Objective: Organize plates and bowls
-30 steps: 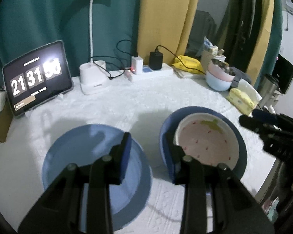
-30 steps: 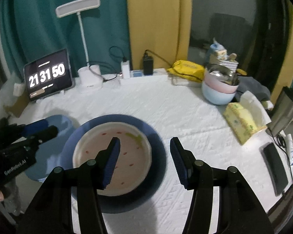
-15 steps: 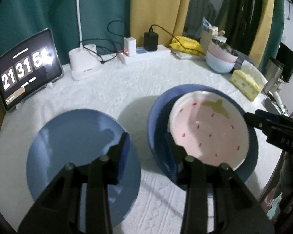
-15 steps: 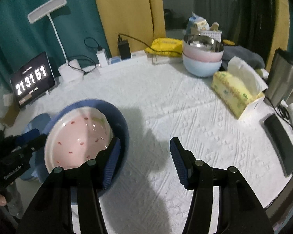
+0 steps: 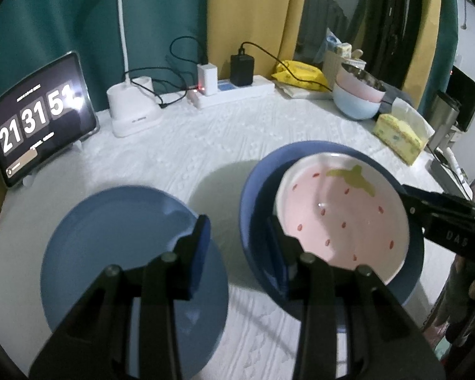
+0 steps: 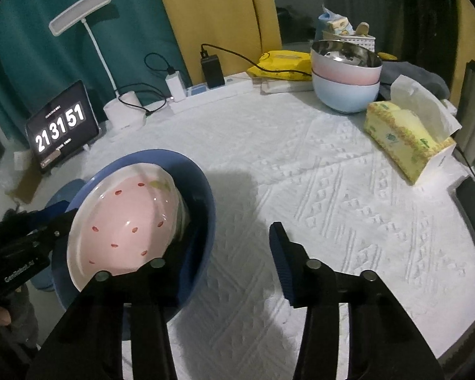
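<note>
**Both grippers have come down to the dark blue bowl, the right one is closing on its wall**

The table looks the same as a second ago: the light blue plate lies flat at the left. The dark blue bowl stands just beside it, and the strawberry bowl still sits inside. Nothing is stacked or moved yet.

What is new is the position of my two tools. A second ago the right gripper hovered over the middle of the dish. Now it is lower and shifted to the right edge. One finger is inside the dark blue bowl and the other is outside, so the wall is between them. Its jaws are closing, but the outer pad is still clearly apart from the wall.

The left gripper has also come lower and nearer. Its jaws stand apart and hold nothing. One finger is over the edge of the light blue plate. The other is just inside the left rim of the dark blue bowl.

I judge that a two-handed lift of the dark blue bowl is being prepared, probably to place it on the light blue plate.
</note>
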`<action>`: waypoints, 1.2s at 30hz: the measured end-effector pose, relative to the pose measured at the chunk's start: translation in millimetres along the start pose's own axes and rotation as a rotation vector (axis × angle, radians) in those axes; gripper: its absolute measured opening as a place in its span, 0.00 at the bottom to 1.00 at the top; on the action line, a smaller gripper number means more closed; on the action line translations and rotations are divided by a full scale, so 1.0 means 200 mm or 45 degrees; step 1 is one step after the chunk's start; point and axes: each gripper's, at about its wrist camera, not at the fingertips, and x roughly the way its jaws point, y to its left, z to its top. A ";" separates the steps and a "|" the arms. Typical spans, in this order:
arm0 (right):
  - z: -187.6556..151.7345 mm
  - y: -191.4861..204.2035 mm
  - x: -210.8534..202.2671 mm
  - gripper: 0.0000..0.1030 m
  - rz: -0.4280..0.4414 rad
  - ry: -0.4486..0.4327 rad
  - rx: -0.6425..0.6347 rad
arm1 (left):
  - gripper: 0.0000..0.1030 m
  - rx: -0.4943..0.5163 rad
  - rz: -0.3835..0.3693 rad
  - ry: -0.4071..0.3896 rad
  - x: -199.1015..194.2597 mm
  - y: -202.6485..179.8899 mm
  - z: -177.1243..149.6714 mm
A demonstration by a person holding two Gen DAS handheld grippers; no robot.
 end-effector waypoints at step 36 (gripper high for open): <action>-0.04 0.03 -0.03 0.36 -0.028 0.154 0.221 | 0.14 -0.042 -0.127 0.102 -0.01 -0.01 -0.03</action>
